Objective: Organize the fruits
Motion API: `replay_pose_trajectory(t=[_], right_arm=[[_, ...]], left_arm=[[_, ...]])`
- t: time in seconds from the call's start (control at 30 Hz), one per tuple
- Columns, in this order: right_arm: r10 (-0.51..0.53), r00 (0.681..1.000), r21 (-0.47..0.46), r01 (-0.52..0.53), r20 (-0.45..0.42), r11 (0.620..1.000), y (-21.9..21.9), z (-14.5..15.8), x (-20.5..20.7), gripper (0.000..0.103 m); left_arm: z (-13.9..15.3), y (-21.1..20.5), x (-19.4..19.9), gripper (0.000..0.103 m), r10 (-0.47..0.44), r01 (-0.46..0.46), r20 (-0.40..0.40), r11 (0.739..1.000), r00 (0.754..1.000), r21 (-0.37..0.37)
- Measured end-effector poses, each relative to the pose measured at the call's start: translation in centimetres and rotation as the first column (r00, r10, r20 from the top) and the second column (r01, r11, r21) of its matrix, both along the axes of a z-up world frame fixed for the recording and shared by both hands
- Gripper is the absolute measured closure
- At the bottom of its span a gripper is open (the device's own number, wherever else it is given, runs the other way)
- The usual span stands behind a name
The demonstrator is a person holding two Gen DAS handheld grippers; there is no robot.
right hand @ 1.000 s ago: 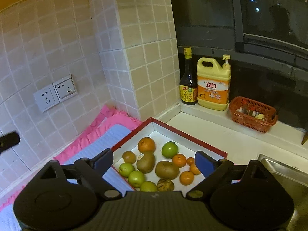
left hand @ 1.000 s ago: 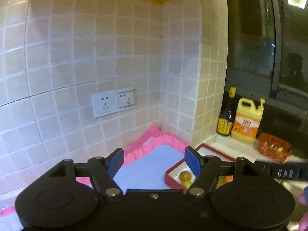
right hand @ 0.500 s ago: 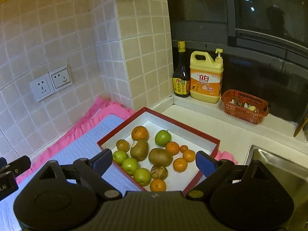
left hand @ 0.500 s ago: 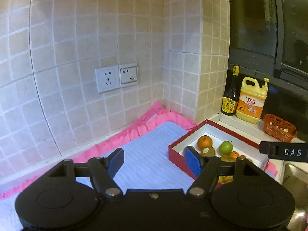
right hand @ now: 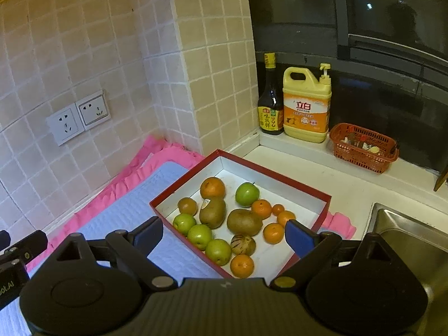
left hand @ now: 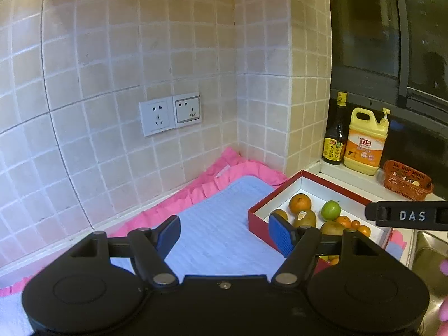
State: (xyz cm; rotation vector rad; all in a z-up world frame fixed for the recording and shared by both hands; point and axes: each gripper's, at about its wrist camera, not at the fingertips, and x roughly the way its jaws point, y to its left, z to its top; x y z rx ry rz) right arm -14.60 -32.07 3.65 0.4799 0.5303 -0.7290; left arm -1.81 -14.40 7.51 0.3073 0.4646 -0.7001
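A red box (right hand: 280,175) with a white inside holds mixed fruit: oranges (right hand: 212,187), green apples (right hand: 247,194), brown pears (right hand: 244,222) and small tangerines (right hand: 261,208). It also shows in the left wrist view (left hand: 261,208). My right gripper (right hand: 224,233) is open and empty, above the box's near edge. My left gripper (left hand: 224,235) is open and empty, over the blue mat (left hand: 224,224), left of the box. The right gripper's finger shows in the left wrist view (left hand: 406,215).
A pink frilled cloth (right hand: 120,184) lies under the mat against the tiled wall. Wall sockets (left hand: 170,113) sit above it. A dark bottle (right hand: 270,103), a yellow detergent jug (right hand: 306,106) and an orange basket (right hand: 362,147) stand on the ledge. A steel sink (right hand: 406,238) is at the right.
Both grippers have tilted down and pulled back a little, so the mat and the box show more fully. Both stay open and empty. The fruit has not moved.
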Motion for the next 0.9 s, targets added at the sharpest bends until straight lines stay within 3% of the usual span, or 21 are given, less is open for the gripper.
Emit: replay_pose_trajectory(t=[0.17, 0.9], right_arm=[[0.010, 1.000, 0.020, -0.010, -0.003, 1.000, -0.2, -0.4, 0.6, 0.007], [0.027, 1.000, 0.037, -0.026, -0.016, 0.999, -1.6, -1.3, 1.9, 0.007]], left_arm=[[0.0, -0.1, -0.3, 0.021, 0.022, -0.024, 0.073, 0.999, 0.997, 0.022], [-0.9, -2.0, -0.2, 0.020, 0.002, -0.004, 0.049, 0.999, 0.999, 0.042]])
